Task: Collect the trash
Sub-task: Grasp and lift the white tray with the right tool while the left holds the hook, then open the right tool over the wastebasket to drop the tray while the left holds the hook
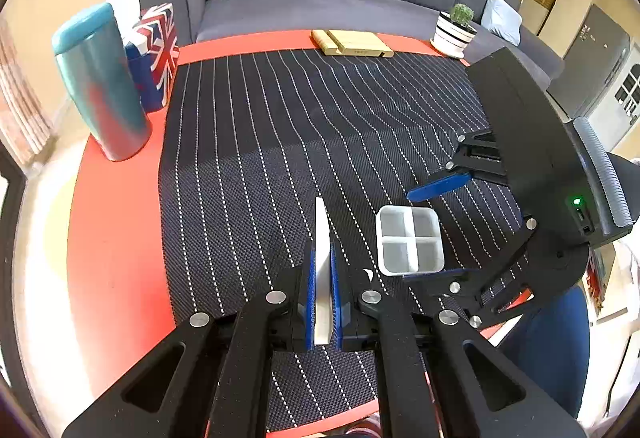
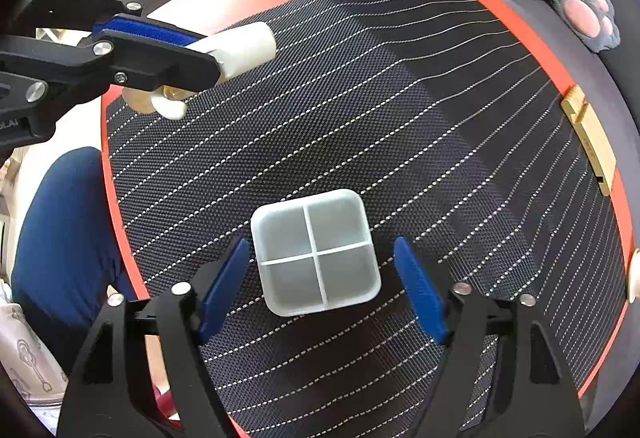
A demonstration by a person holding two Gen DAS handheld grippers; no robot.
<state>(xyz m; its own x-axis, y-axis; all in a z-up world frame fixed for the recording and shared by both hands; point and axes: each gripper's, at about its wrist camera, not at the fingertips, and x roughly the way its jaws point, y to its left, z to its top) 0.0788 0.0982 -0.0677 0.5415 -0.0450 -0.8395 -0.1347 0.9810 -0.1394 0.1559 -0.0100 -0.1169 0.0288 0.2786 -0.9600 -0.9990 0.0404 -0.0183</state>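
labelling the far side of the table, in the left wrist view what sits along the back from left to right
teal tumbler → union jack box → wooden stand → potted cactus

the 4-compartment tray (image 2: 316, 252) sits on the mat (image 2: 400, 110), between the right tongs (image 2: 320, 290).

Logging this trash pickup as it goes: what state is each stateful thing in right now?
Left tongs: shut on a white flat piece.
Right tongs: open, astride the tray, pads not touching.
Four-compartment white tray: upright on the mat, all compartments empty.
Teal tumbler: standing upright.
Potted cactus: upright.
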